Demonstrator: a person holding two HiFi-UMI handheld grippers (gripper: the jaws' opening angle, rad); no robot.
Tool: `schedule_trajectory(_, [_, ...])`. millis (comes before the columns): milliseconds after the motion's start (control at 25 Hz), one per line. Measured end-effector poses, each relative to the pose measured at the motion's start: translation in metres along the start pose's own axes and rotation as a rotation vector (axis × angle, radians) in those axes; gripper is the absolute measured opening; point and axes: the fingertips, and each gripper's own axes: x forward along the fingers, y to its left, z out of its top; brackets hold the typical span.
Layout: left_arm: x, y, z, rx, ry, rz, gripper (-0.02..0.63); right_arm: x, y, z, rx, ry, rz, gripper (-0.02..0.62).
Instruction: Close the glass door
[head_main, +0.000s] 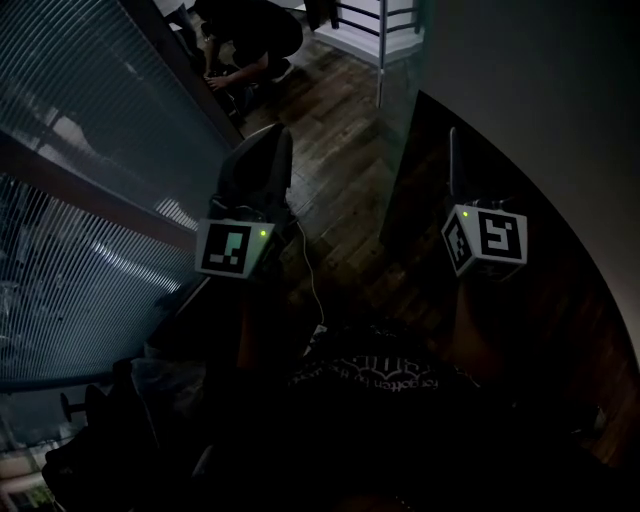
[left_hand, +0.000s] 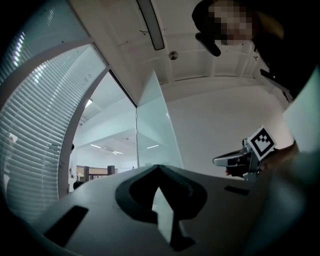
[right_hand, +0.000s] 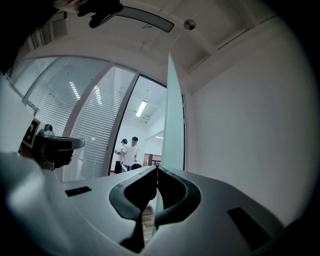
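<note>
- Standing open, the glass door shows edge-on just ahead, near the right wall.
- Left tongs and right tongs are both pressed together, holding nothing.
- Best, I judge: set the right tongs against the pane and push steadily leftward, without jabbing.

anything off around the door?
Nothing damaged or spilled. The glass door stands open, edge-on near the white wall. One thing to watch: a person crouches on the wood floor by the opening.

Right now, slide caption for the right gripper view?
Right gripper, fingers together, faces the glass door edge-on; two people stand beyond.
</note>
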Motion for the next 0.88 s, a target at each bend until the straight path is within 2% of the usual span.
schedule_trajectory(280, [0.025, 0.003, -0.007, 0.008, 0.003, 0.016, 0.002, 0.027, -0.015, -0.009, 0.007, 0.004, 0.025, 0.003])
schedule_trajectory(560, [0.045, 0.033, -0.012, 0.009, 0.010, 0.017, 0.002, 0.064, -0.007, -0.011, 0.017, 0.011, 0.058, 0.003])
schedule_trajectory(880, [0.084, 0.053, -0.021, 0.005, 0.006, -0.042, 0.002, 0.104, -0.009, -0.021, 0.039, 0.050, 0.061, 0.012])
